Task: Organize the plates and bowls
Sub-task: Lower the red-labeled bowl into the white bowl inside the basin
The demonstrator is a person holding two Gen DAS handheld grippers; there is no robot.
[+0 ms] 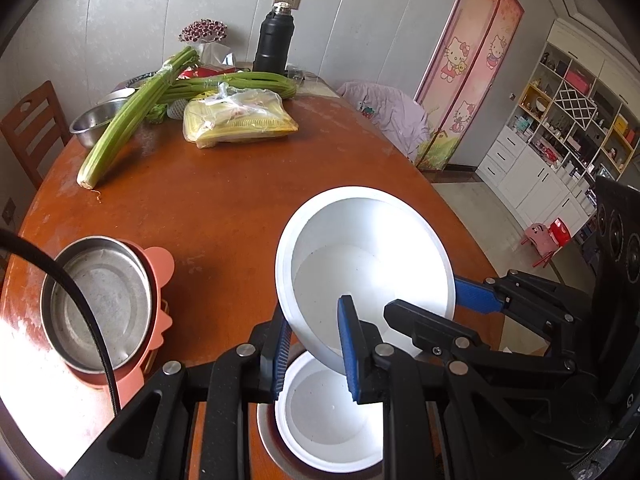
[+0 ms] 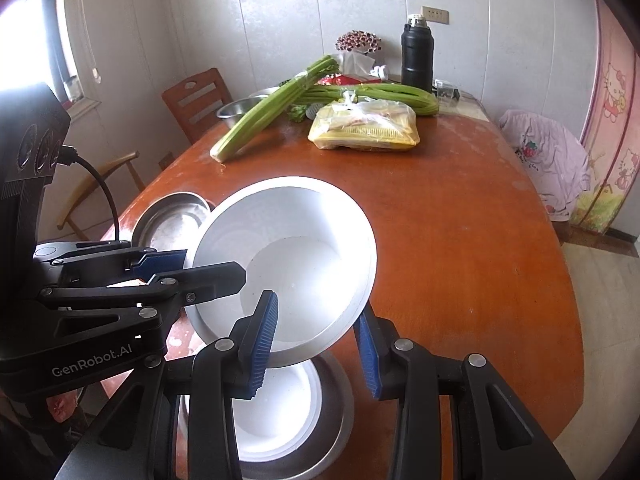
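Note:
A white bowl with a metal rim [image 1: 368, 256] is held tilted above the table's near edge; it also shows in the right wrist view [image 2: 288, 256]. My left gripper [image 1: 312, 352] pinches its near rim, one finger inside, one outside. My right gripper [image 2: 316, 340] straddles the opposite rim, jaws apart, not clearly clamped. Below sits another white bowl [image 1: 328, 412] inside a metal dish [image 2: 332, 412]. A steel bowl in a pink holder [image 1: 100, 304] stands at the left.
The round wooden table [image 1: 224, 208] holds celery [image 1: 132, 116], a bagged yellow tray [image 1: 236, 120], a steel bowl [image 1: 94, 120] and a black flask [image 1: 276, 40] at the far side. Chairs stand left [image 1: 32, 128] and right [image 1: 384, 112].

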